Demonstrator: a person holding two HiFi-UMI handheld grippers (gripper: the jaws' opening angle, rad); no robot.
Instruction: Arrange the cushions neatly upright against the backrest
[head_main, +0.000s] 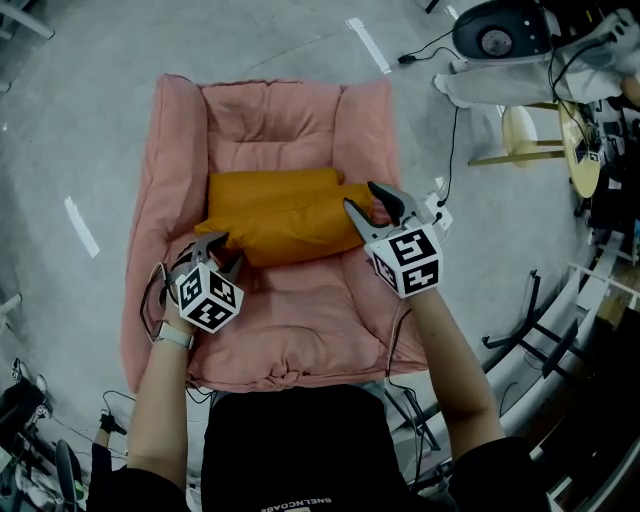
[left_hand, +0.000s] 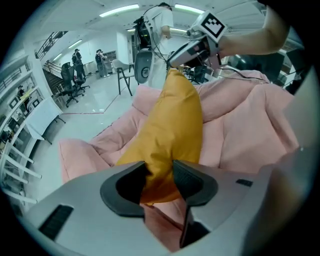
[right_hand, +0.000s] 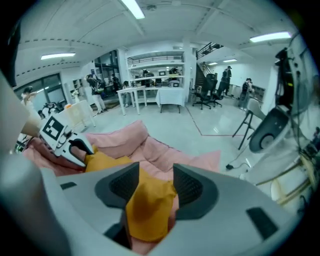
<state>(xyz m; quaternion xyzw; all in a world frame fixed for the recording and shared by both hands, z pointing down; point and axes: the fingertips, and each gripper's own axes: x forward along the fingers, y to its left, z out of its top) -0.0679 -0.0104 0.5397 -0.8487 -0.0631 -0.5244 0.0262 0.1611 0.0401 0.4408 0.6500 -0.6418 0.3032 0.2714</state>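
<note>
An orange cushion (head_main: 285, 215) lies flat across the seat of a pink padded armchair (head_main: 290, 310), in front of its backrest (head_main: 270, 120). My left gripper (head_main: 222, 250) is at the cushion's near left corner. In the left gripper view that orange corner (left_hand: 172, 120) is pinched between the pads of my left gripper (left_hand: 157, 177). My right gripper (head_main: 362, 197) stands open at the cushion's right end. In the right gripper view the cushion's corner (right_hand: 147, 205) lies loosely between the spread jaws of that gripper (right_hand: 156, 182), which do not press on it.
The armchair stands on a grey floor with white tape marks. To its right are a pale wooden stool (head_main: 520, 135), a black round machine (head_main: 495, 35), loose cables (head_main: 450, 150) and a metal frame (head_main: 540, 330). Office chairs and desks stand farther off.
</note>
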